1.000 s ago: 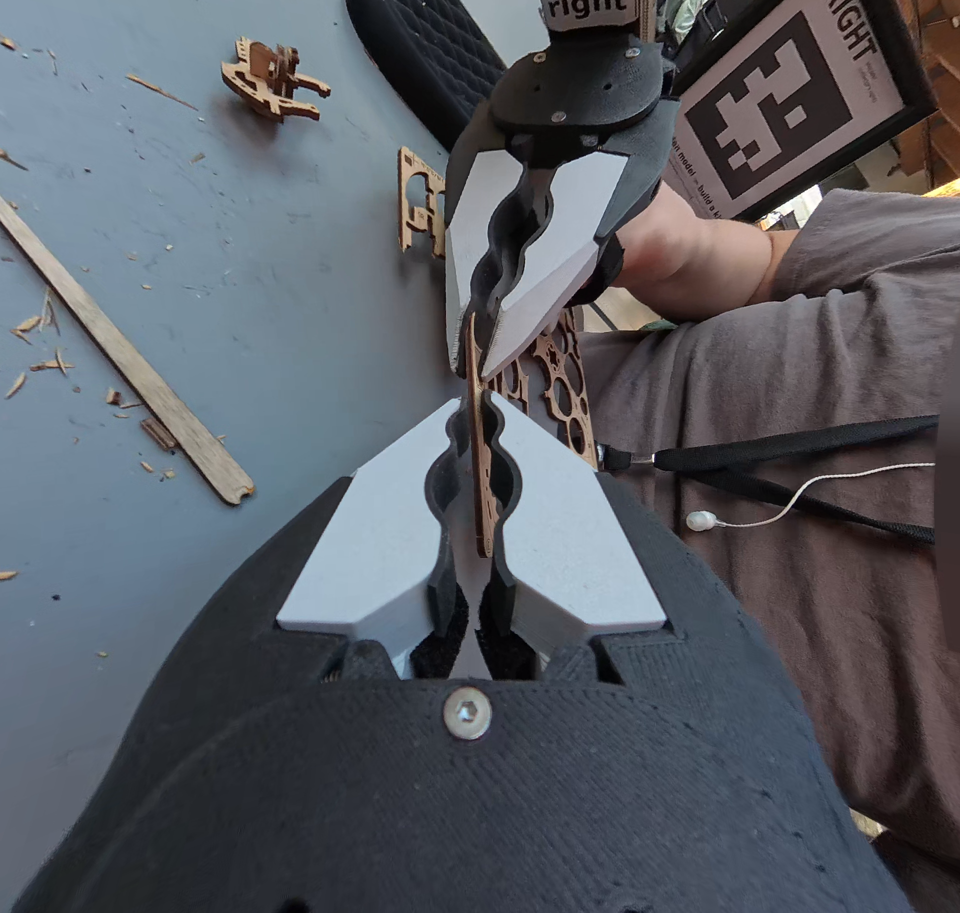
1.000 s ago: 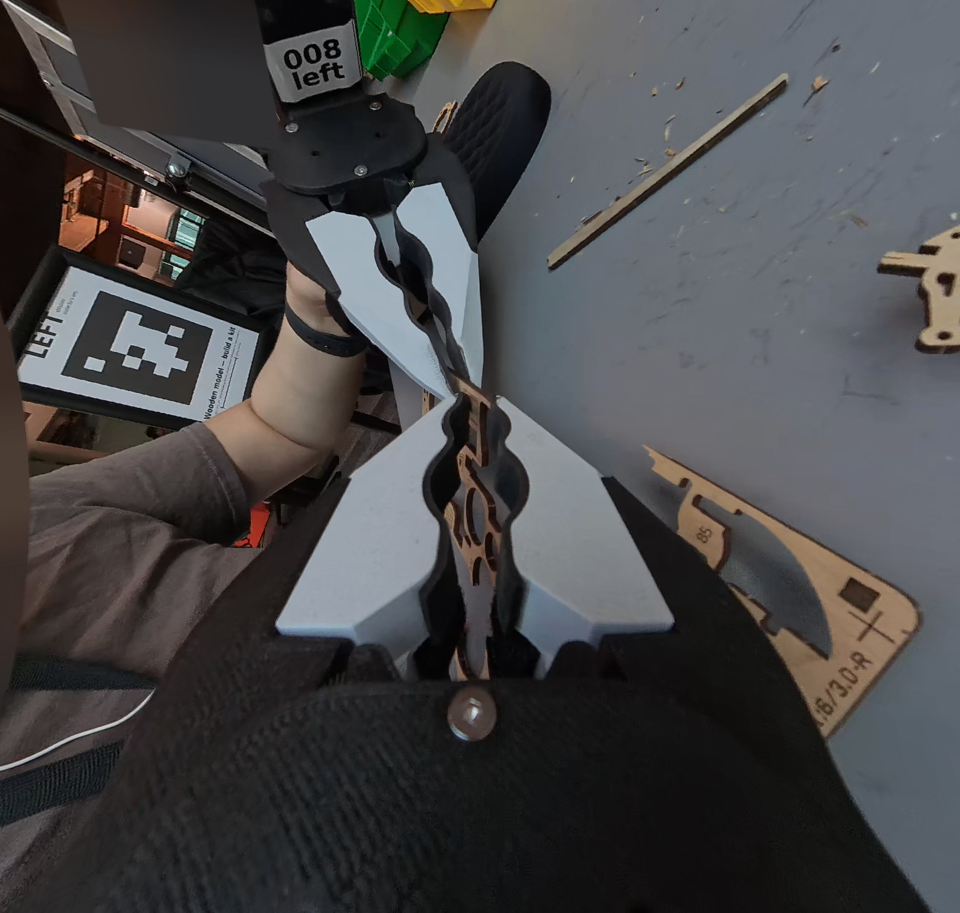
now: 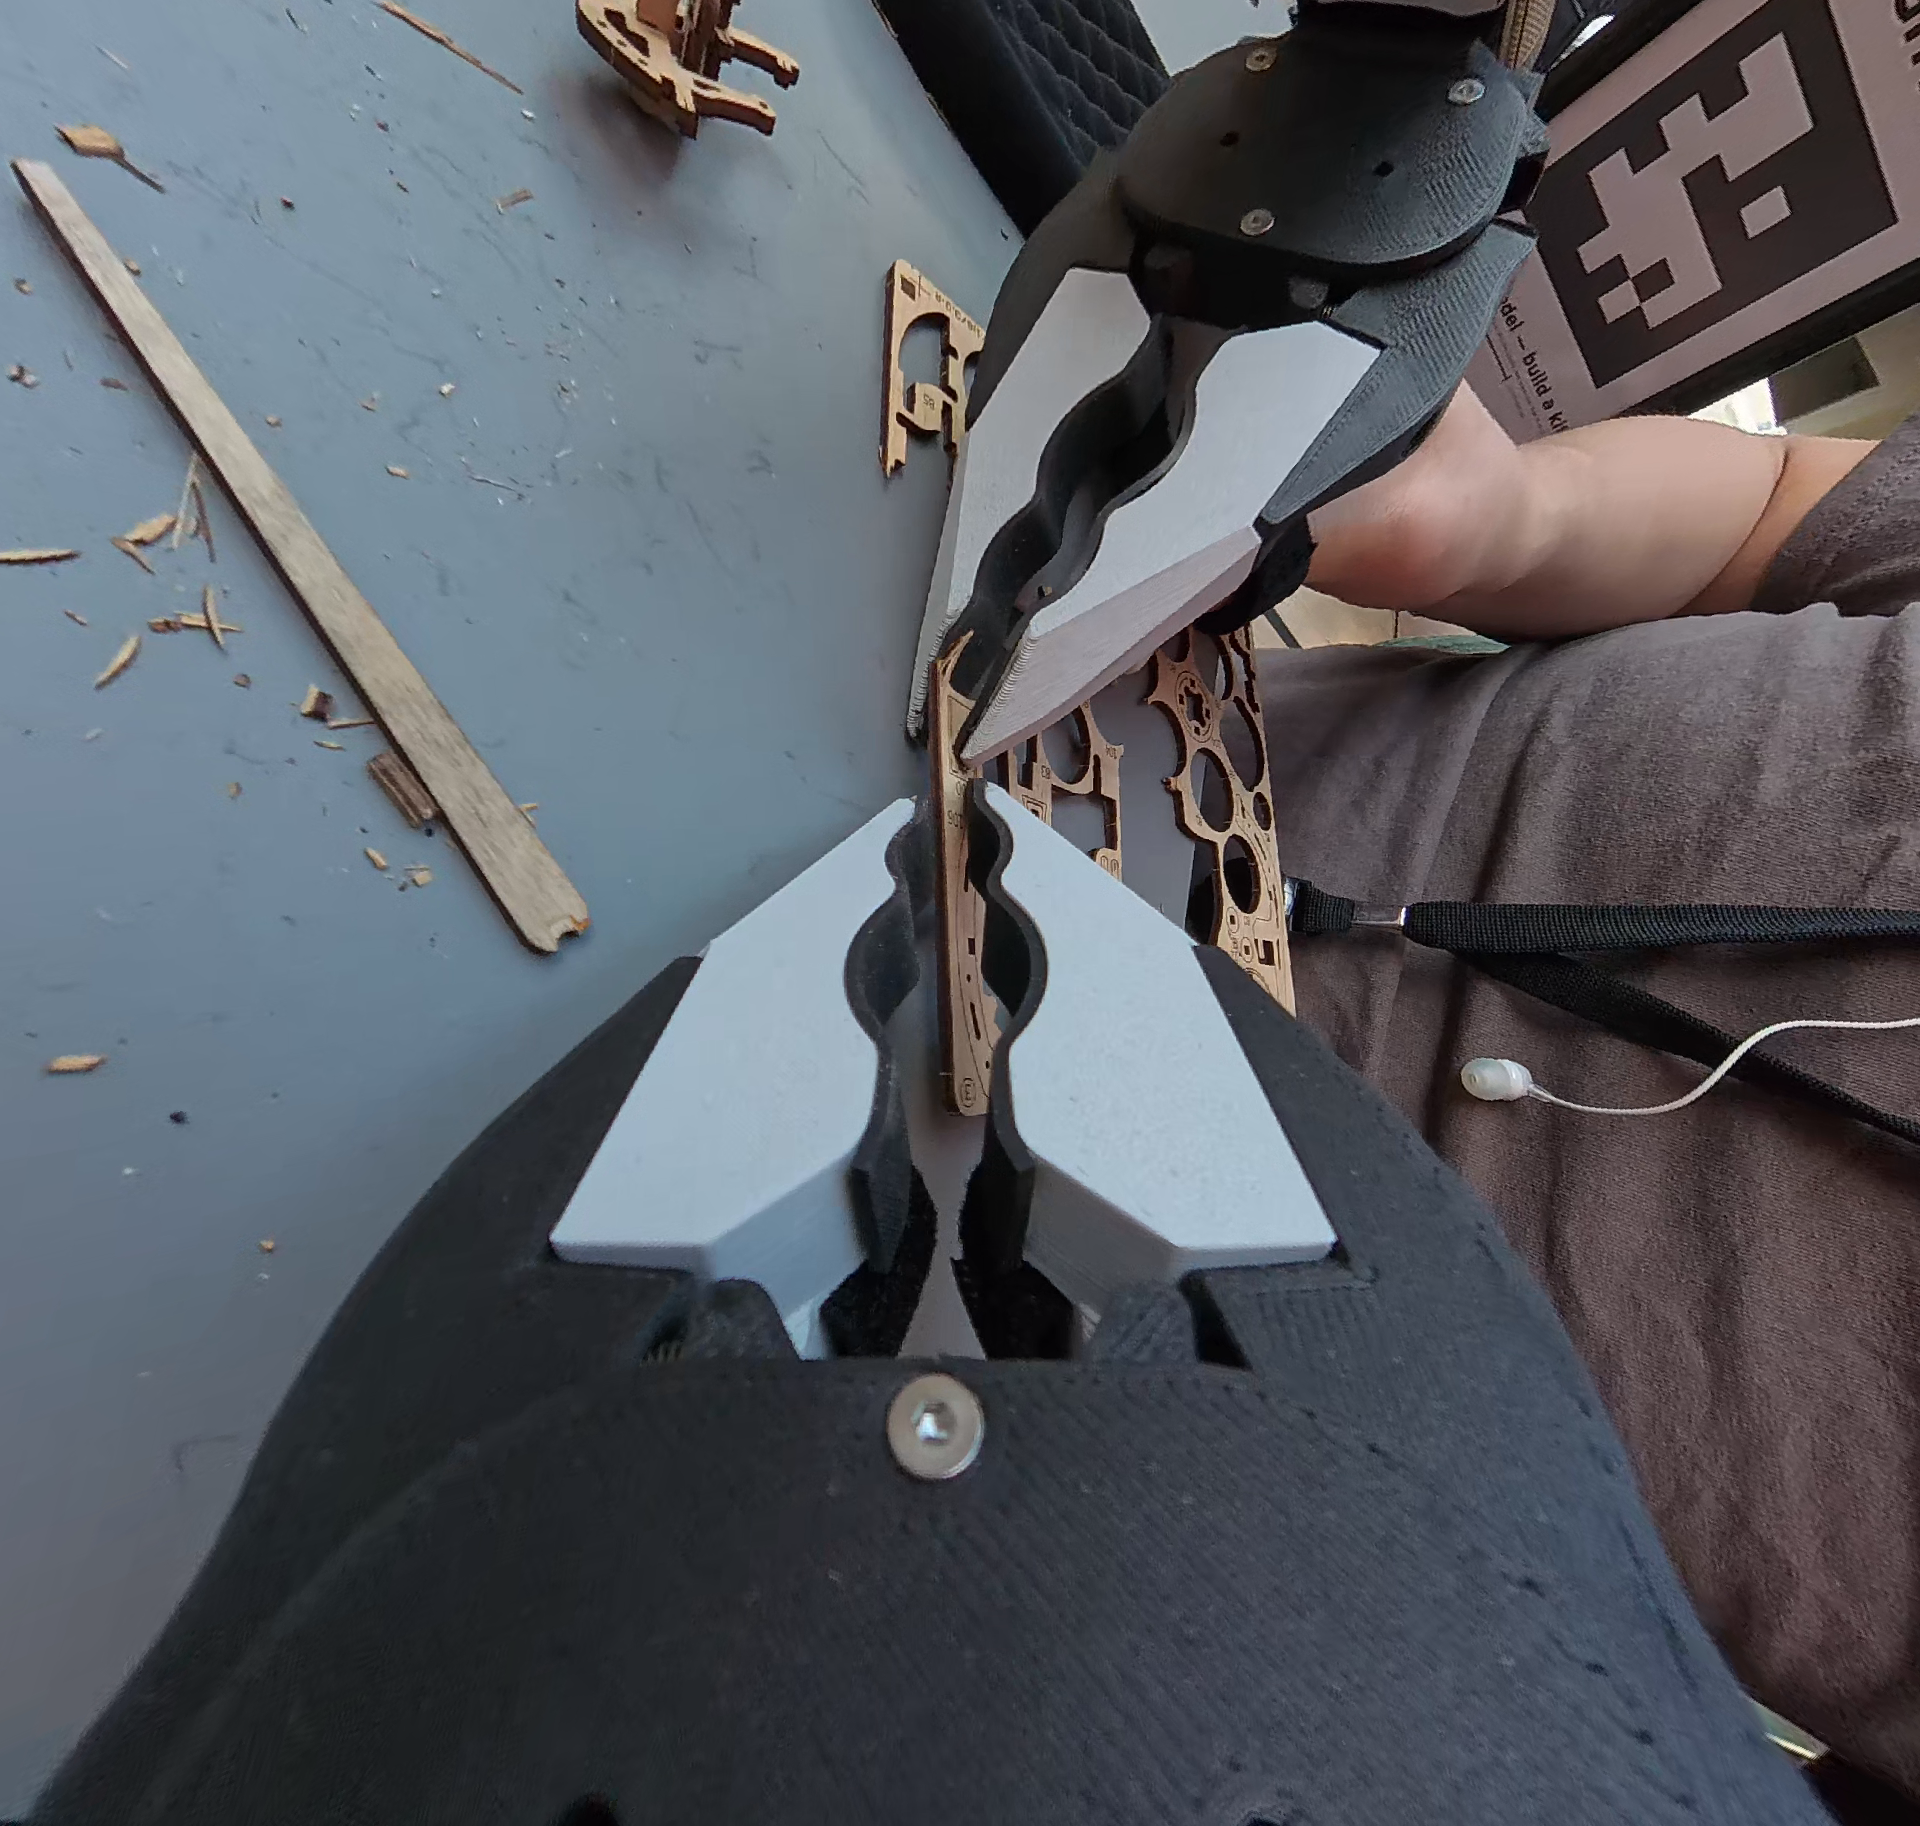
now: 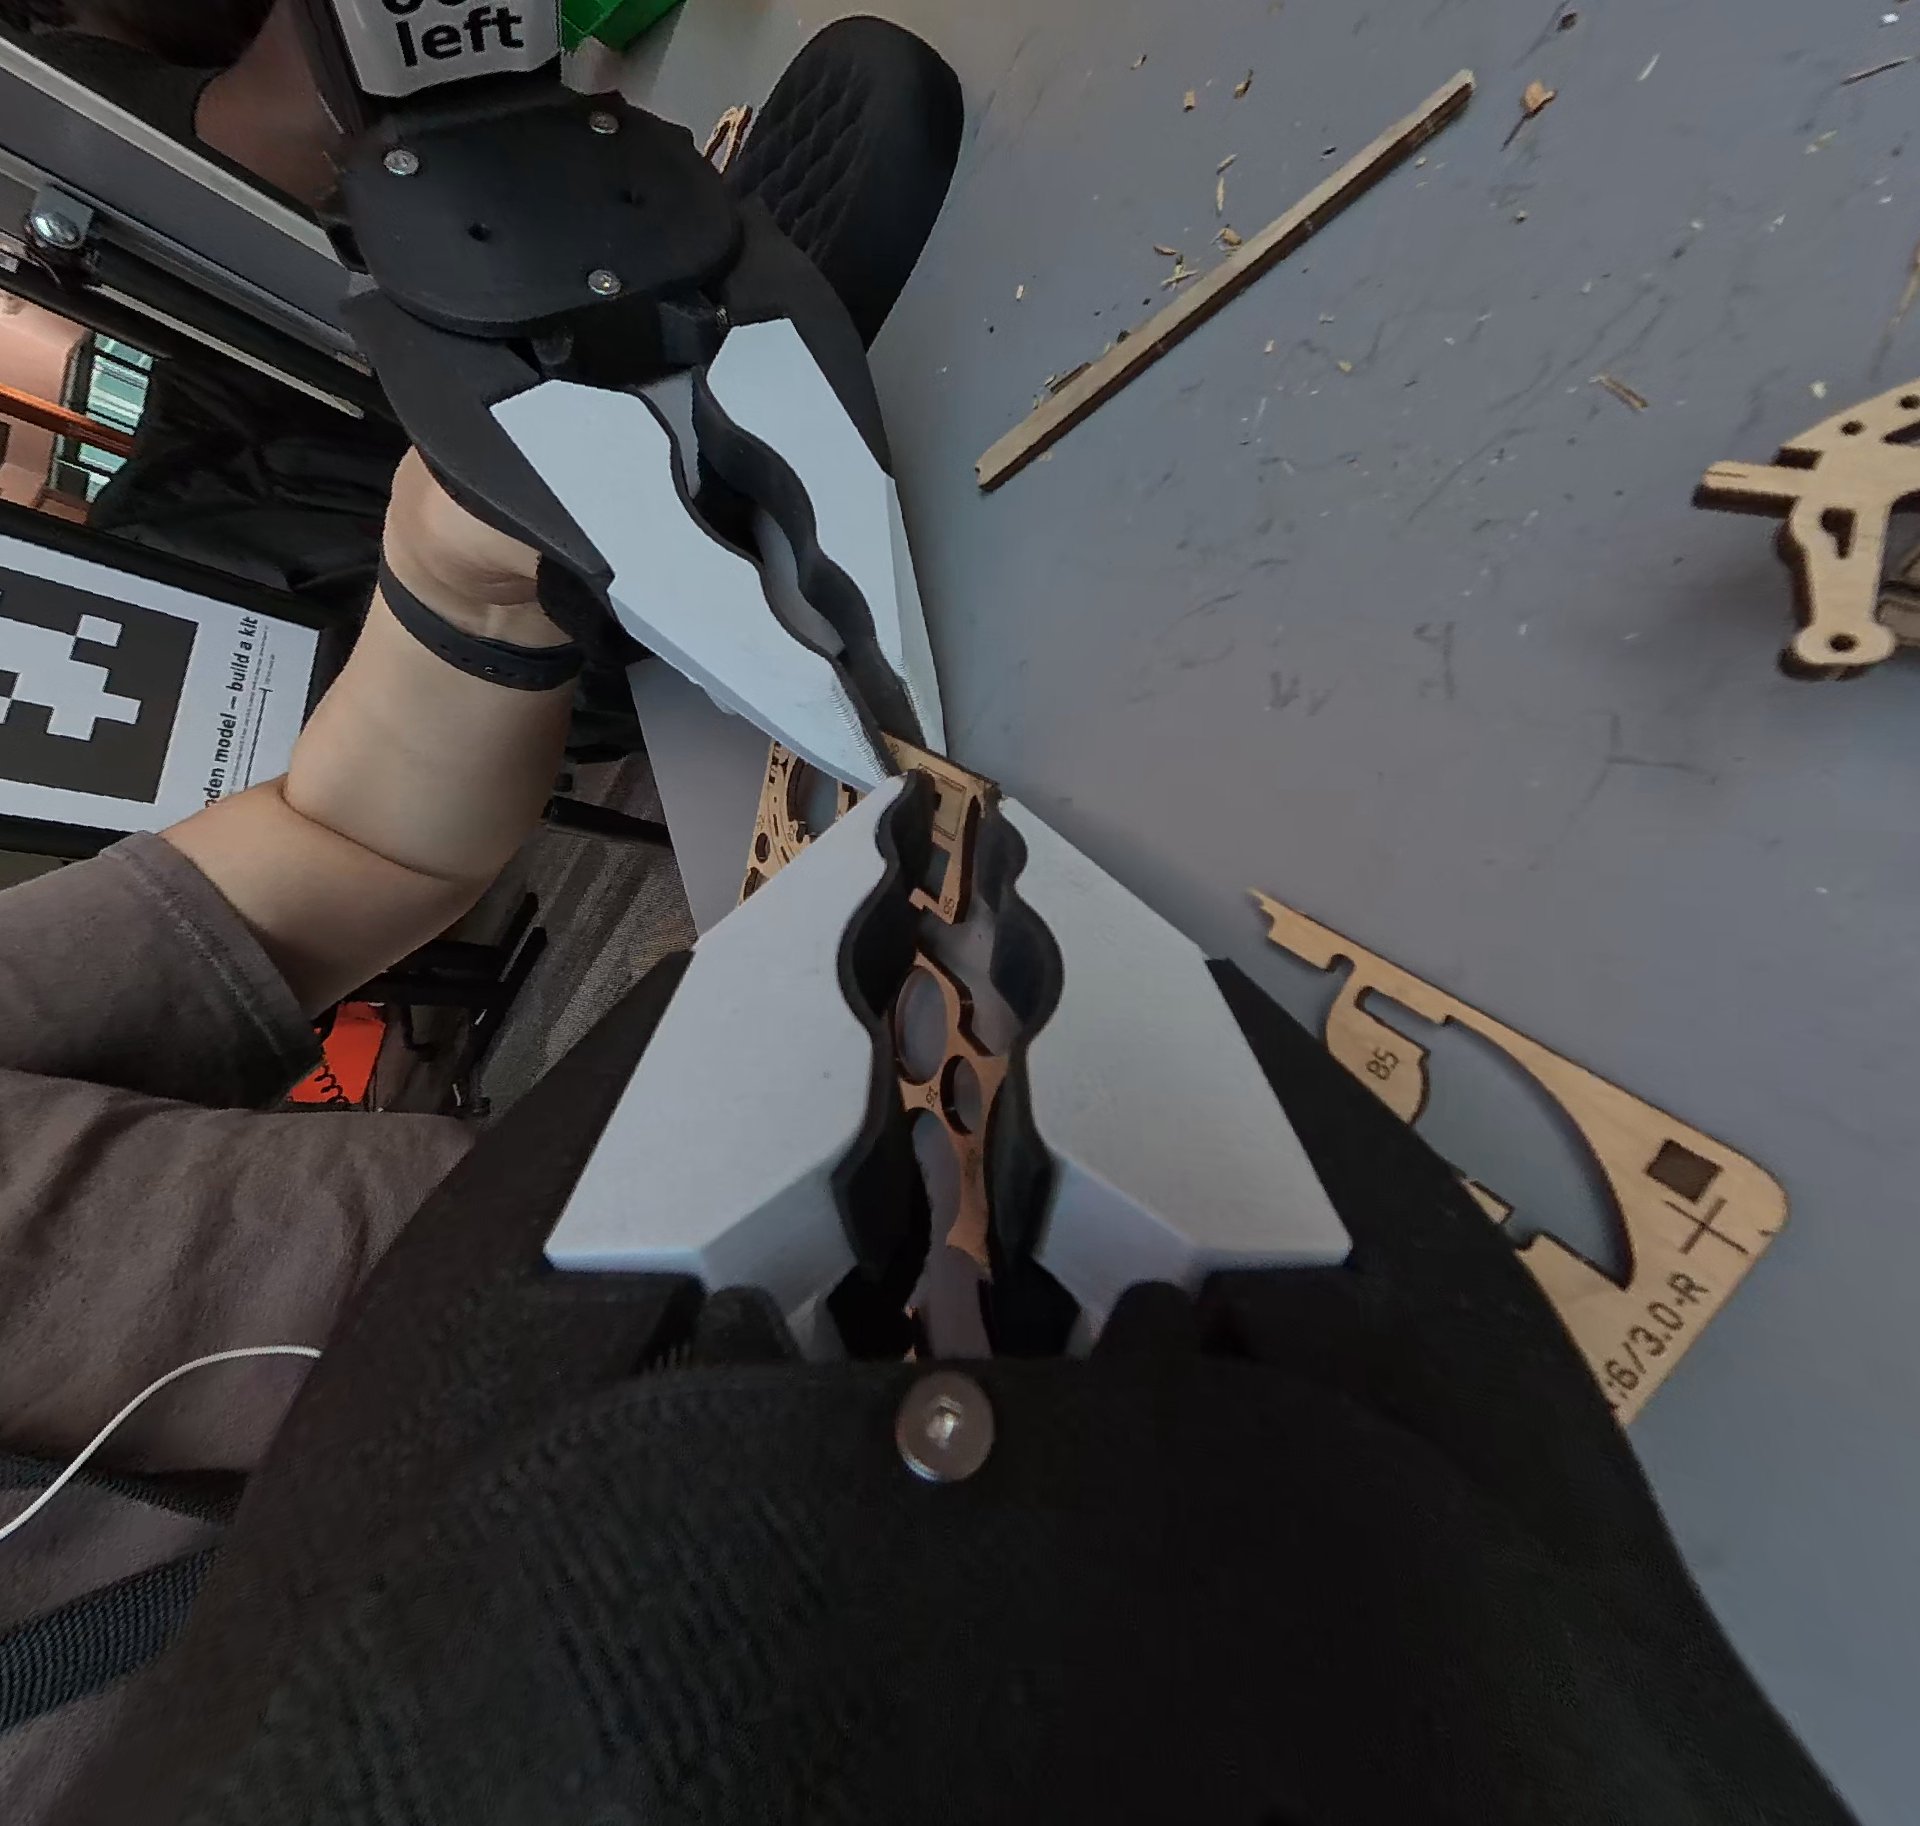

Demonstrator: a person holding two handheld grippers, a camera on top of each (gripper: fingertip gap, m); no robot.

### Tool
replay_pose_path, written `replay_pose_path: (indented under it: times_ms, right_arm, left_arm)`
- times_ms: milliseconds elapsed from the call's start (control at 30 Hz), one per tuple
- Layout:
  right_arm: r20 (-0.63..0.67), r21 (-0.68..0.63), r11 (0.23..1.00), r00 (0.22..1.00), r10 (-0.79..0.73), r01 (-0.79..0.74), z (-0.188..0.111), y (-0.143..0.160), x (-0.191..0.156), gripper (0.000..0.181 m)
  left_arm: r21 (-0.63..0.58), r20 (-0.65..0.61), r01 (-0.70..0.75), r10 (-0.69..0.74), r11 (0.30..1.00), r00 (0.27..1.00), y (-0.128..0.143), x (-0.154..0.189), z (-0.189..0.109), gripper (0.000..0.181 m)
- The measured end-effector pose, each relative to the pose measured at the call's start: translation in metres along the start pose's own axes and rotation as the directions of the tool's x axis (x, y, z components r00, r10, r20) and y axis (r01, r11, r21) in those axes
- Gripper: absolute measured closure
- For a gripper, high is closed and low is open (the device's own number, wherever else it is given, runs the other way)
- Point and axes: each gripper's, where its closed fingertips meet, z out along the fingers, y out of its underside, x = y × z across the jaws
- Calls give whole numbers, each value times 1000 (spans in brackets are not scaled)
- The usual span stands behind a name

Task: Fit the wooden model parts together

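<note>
Plywood sheet (image 3: 961, 955), one, perforated, is clamped edge-on above the desk (image 3: 582, 488) edge by two tools: left tool (image 3: 948, 820) and right tool (image 4: 951, 800), both closed on it. One assembled model (image 3: 681, 41), one strip (image 3: 301, 550) and one offcut frame (image 4: 1538, 1142) are seen on the desk.

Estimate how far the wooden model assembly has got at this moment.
Done: one small assembled wooden sub-model sits on the grey table. In hand: left gripper and right gripper both clamp a thin laser-cut plywood sheet. Left: that sheet's parts look unfitted; a punched-out plywood offcut lies aside.
</note>
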Motion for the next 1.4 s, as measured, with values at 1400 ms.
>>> replay_pose_path:
  times_ms: [1400]
  right_arm:
    - [101,-72,991,988,117,-110,-2,2,-2,174]
  left_arm:
    - [-6,-13,-44,44,999,999,1,3,0,178]
